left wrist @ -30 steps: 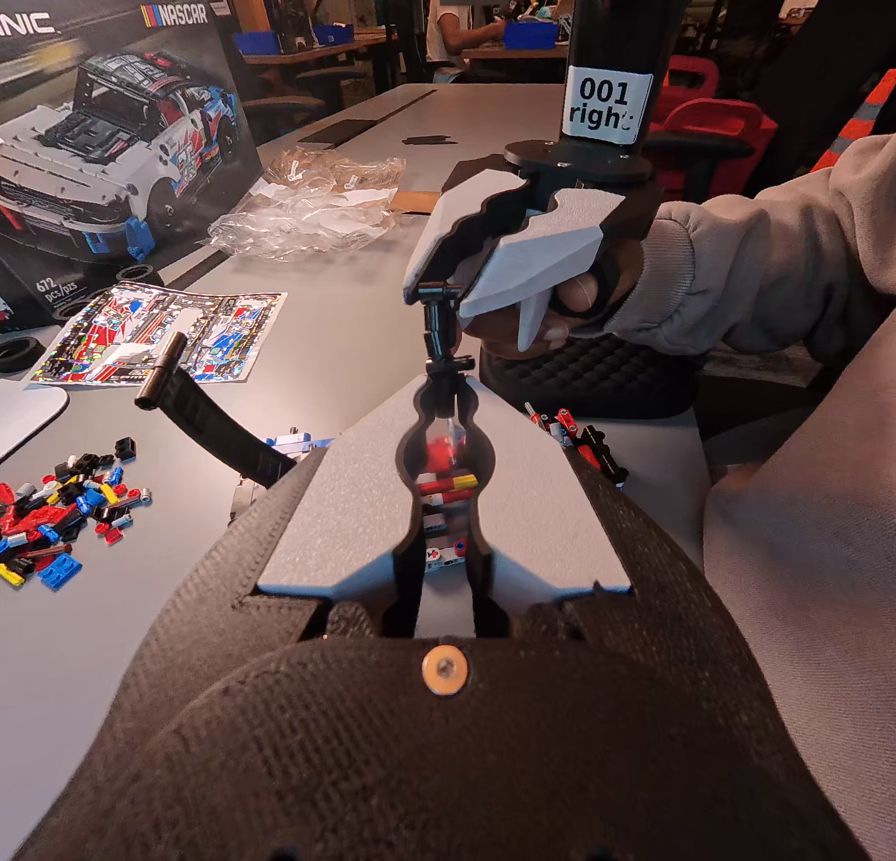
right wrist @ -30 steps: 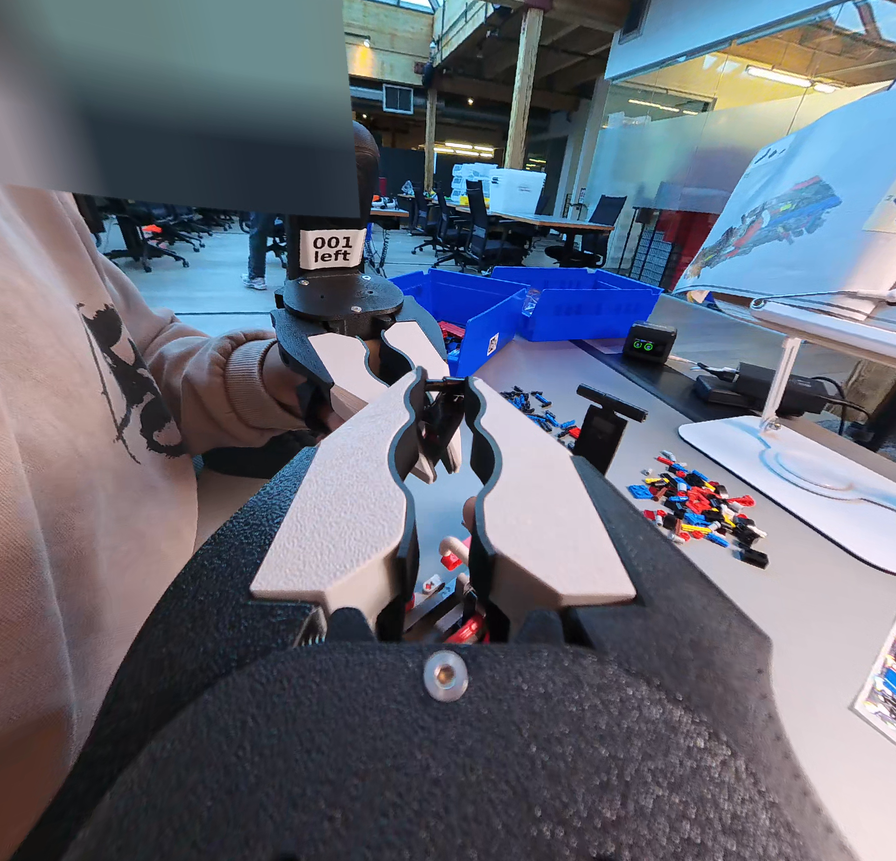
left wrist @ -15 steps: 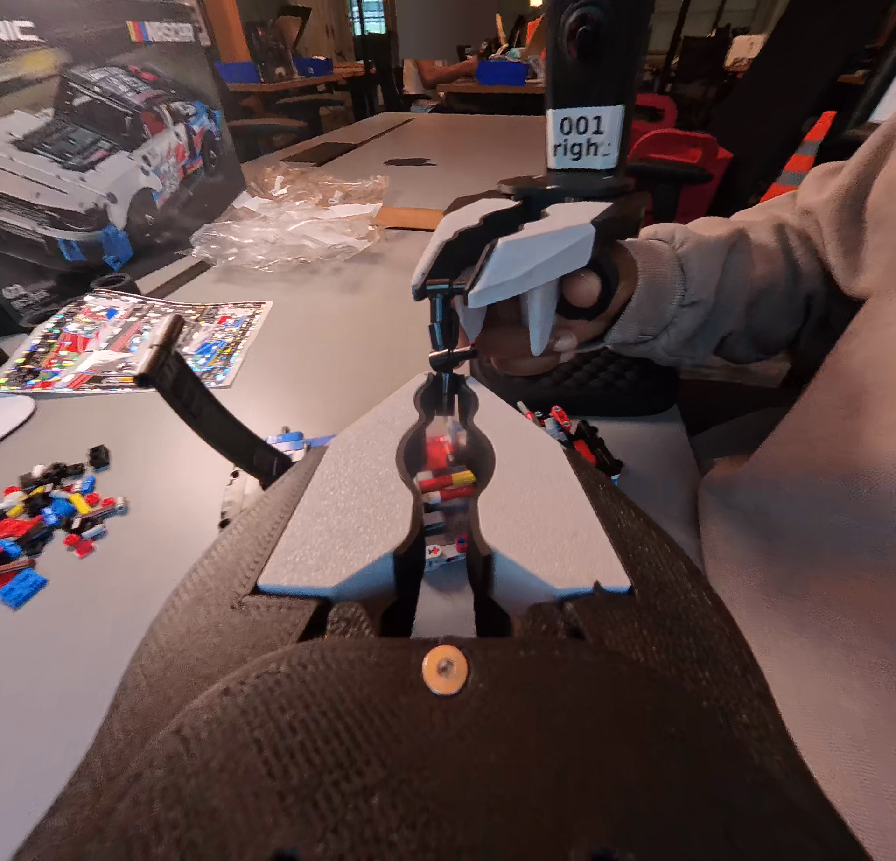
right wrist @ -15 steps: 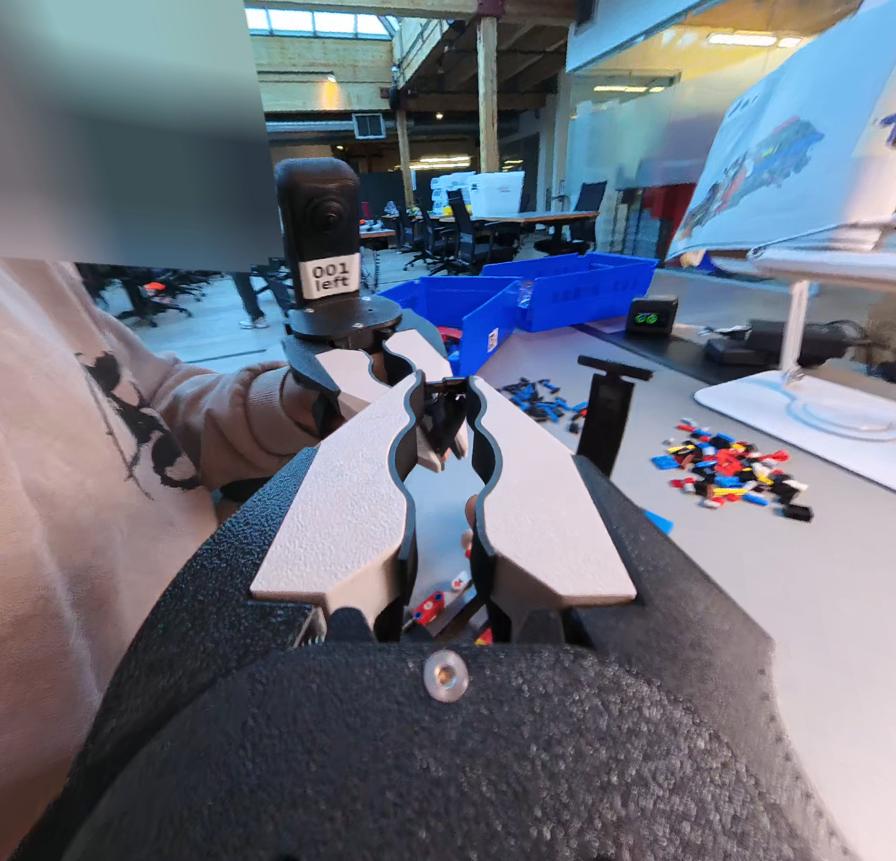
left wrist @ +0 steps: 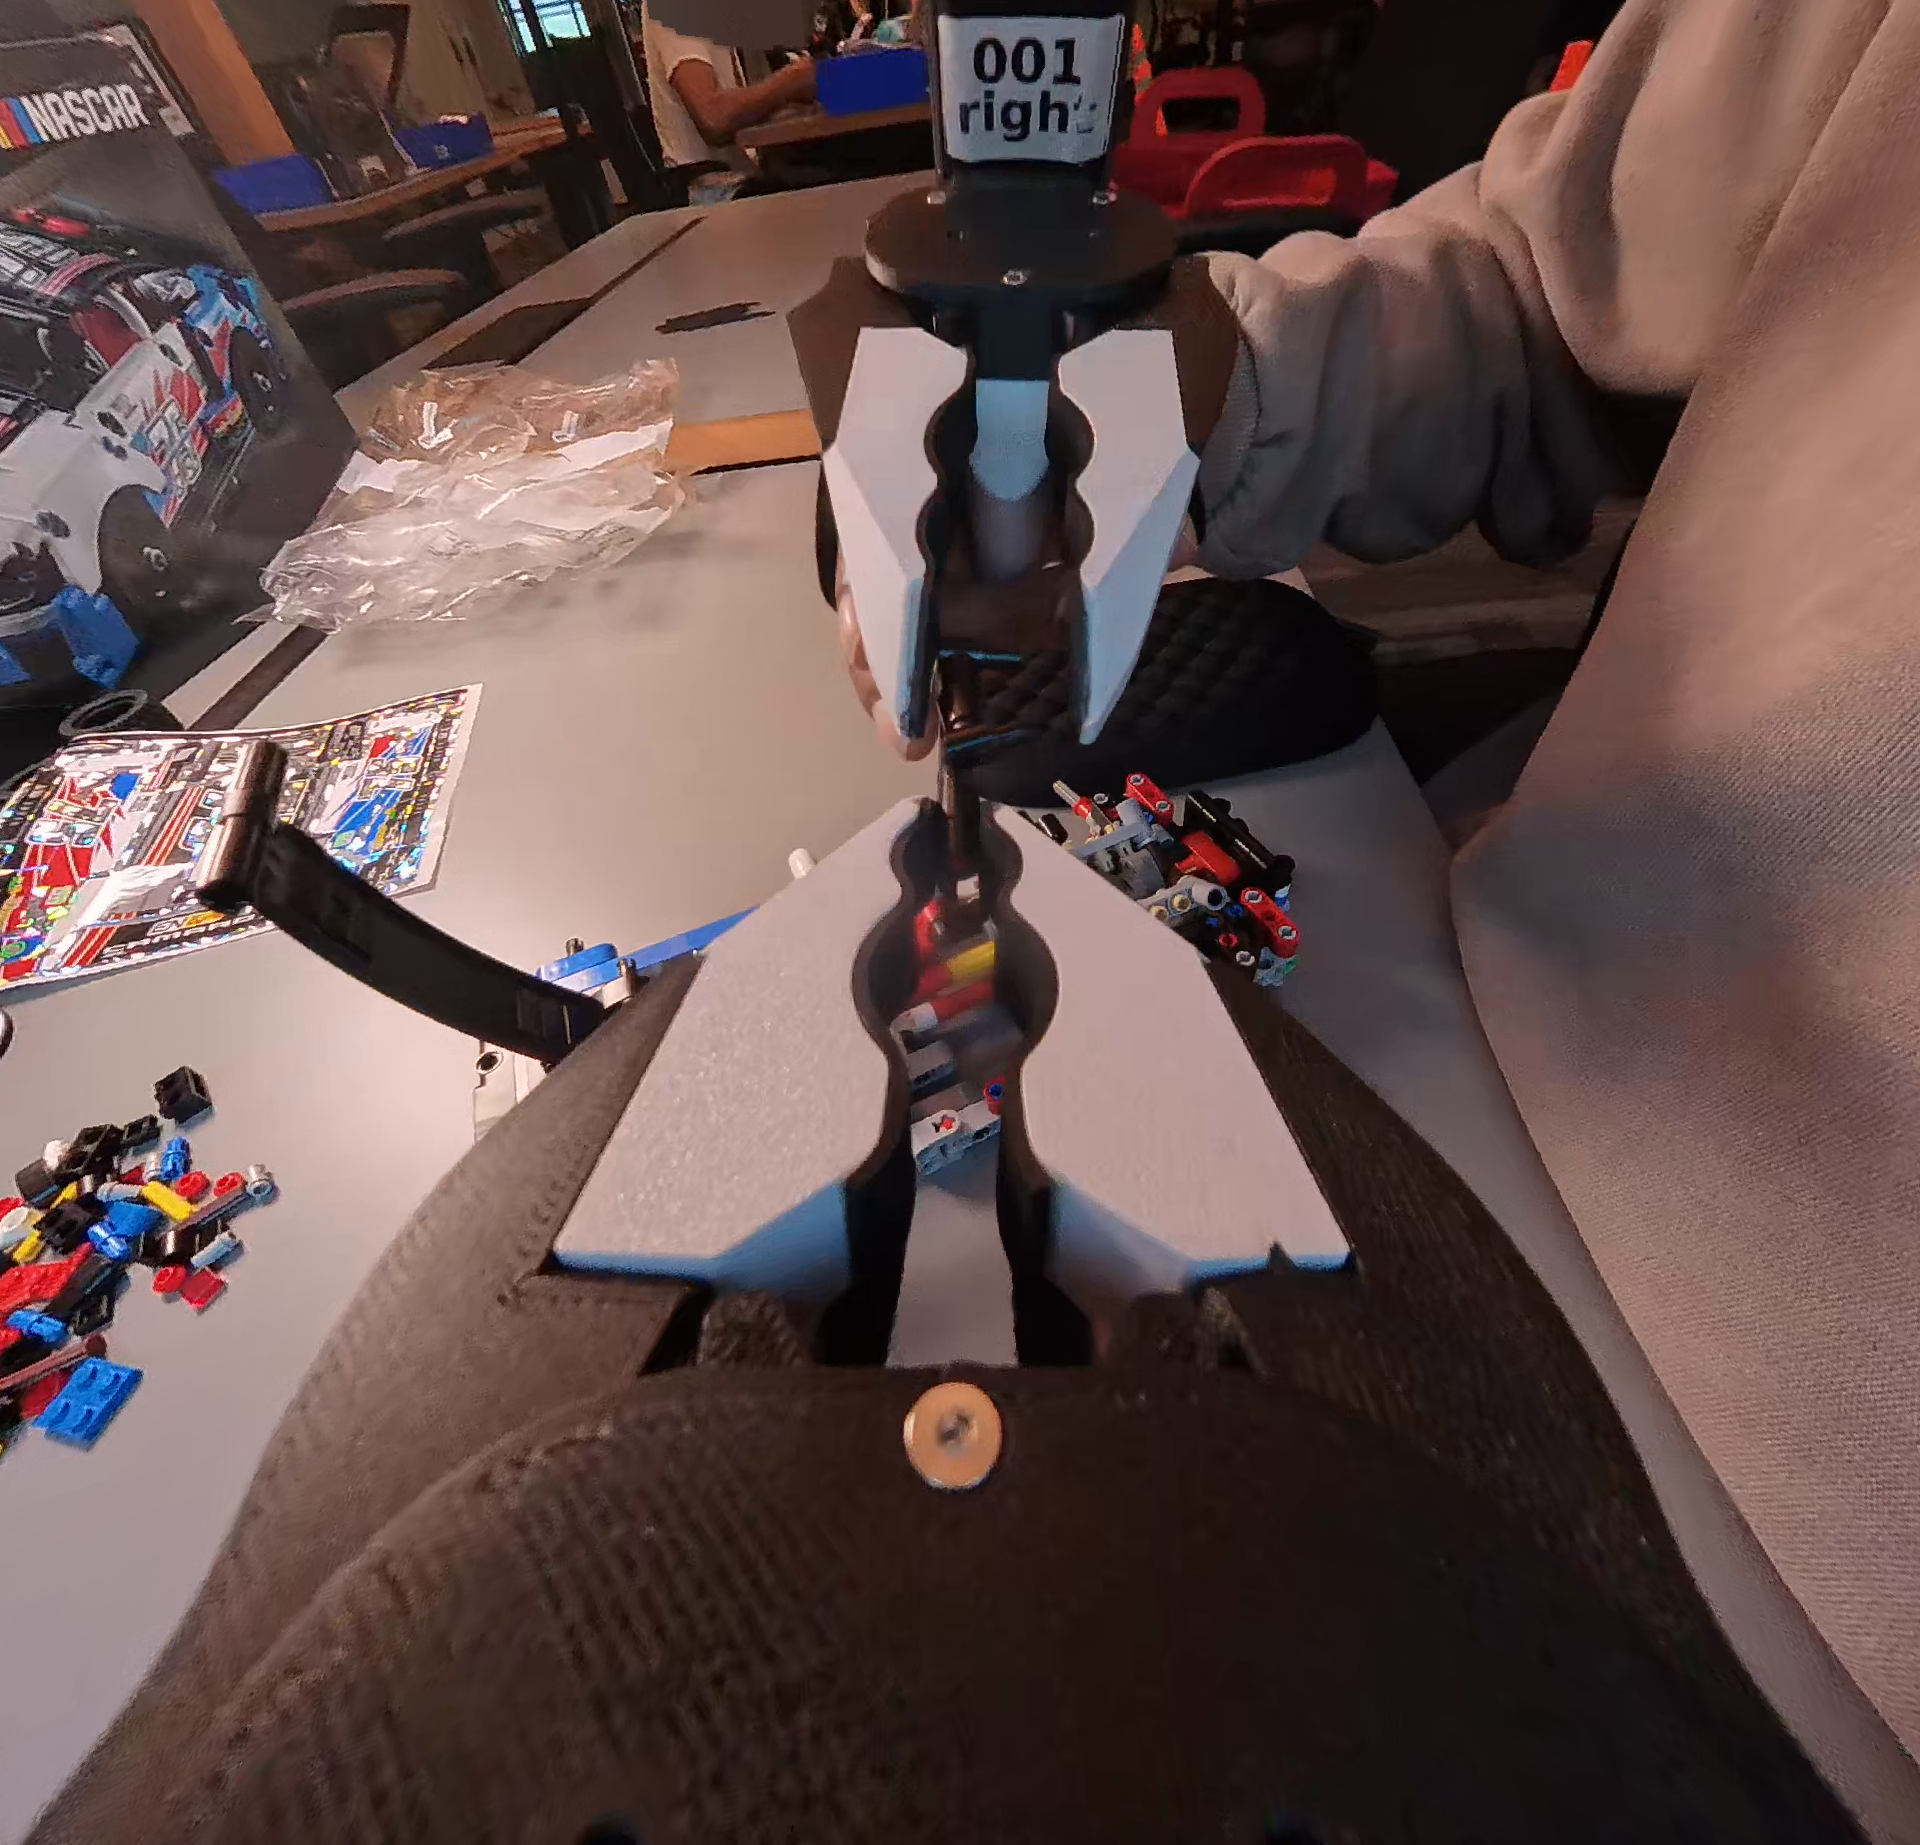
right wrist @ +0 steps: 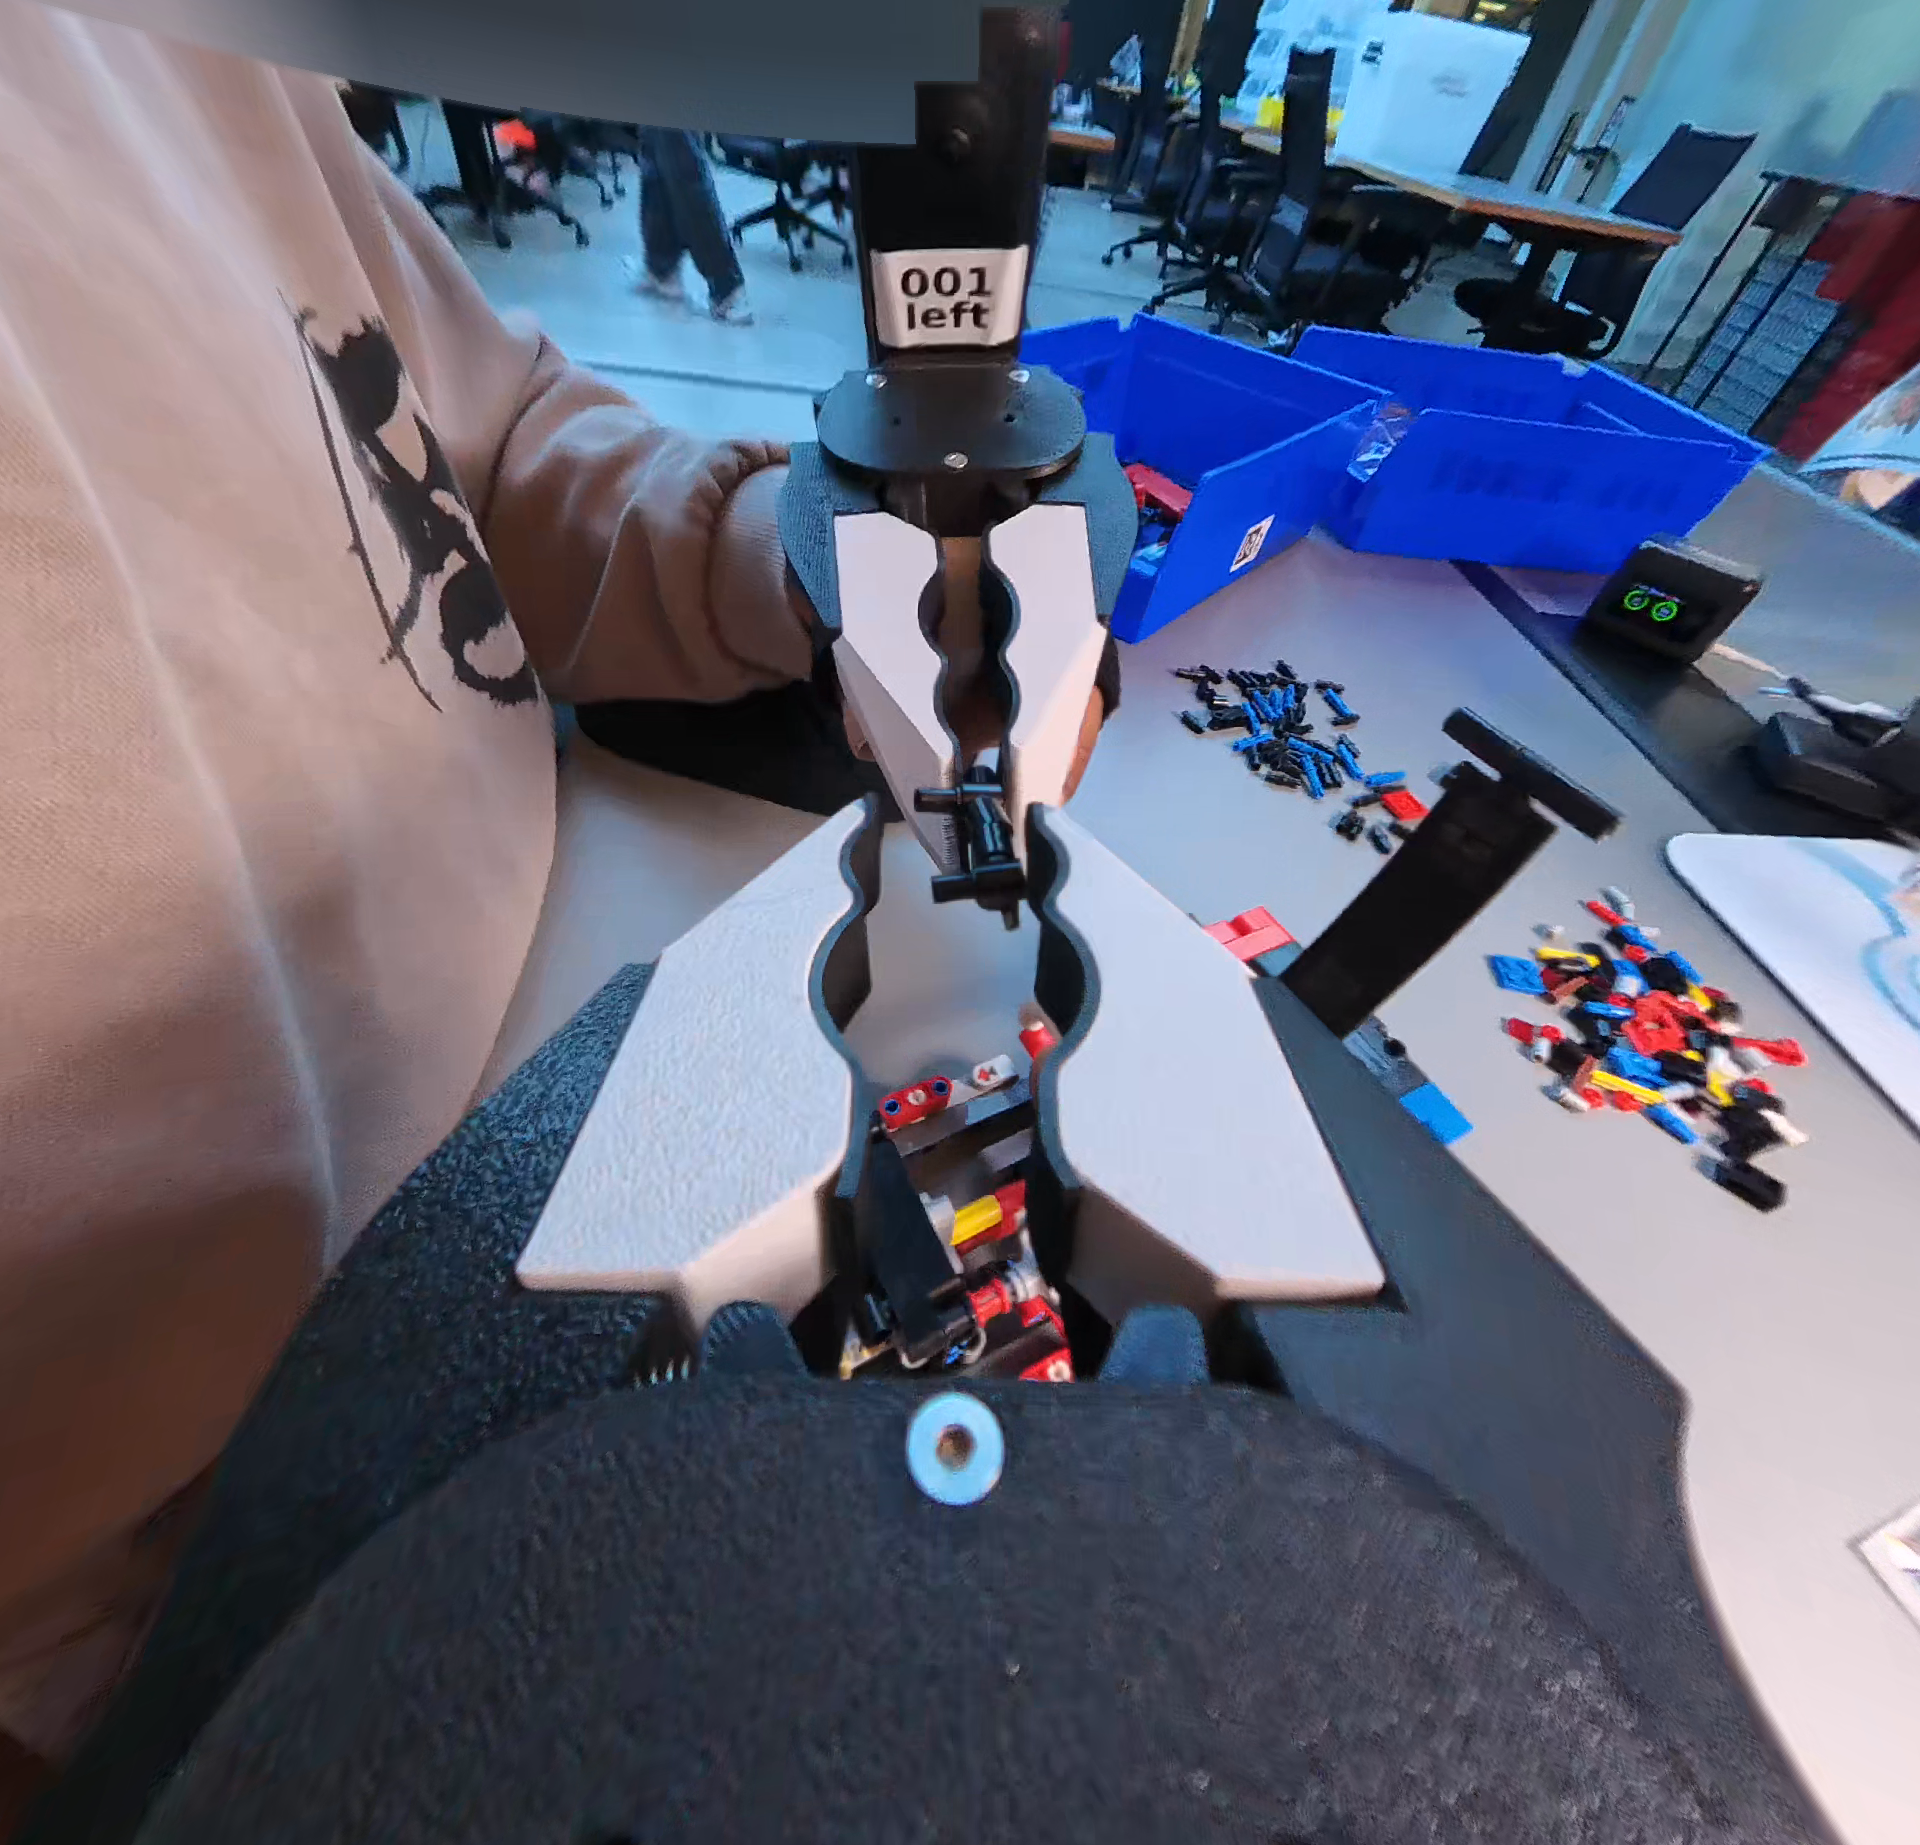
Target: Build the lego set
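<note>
My left gripper (left wrist: 954, 819) is shut on a small black Lego connector piece (right wrist: 982, 839) and holds it in the air above the table. My right gripper (right wrist: 951, 824) faces it tip to tip. Its jaws are open around the piece, with a gap on the left side. In the left wrist view the right gripper (left wrist: 1000, 730) stands just beyond my fingertips. A partly built red, black, grey and yellow Lego assembly (right wrist: 956, 1224) lies on the table under both grippers and also shows in the left wrist view (left wrist: 1184, 860).
Loose mixed bricks (right wrist: 1652, 1047) (left wrist: 94, 1234), small blue and black pins (right wrist: 1288, 735), a sticker sheet (left wrist: 208, 819), the set's box (left wrist: 104, 341), plastic bags (left wrist: 488, 486), blue bins (right wrist: 1455, 465), a black lever stand (right wrist: 1455, 860). The person's sleeves and body are close by.
My right gripper's jaws have opened around the black piece, which stays in the left gripper. Both grippers have turned to face each other squarely, pointing lower towards the table.
</note>
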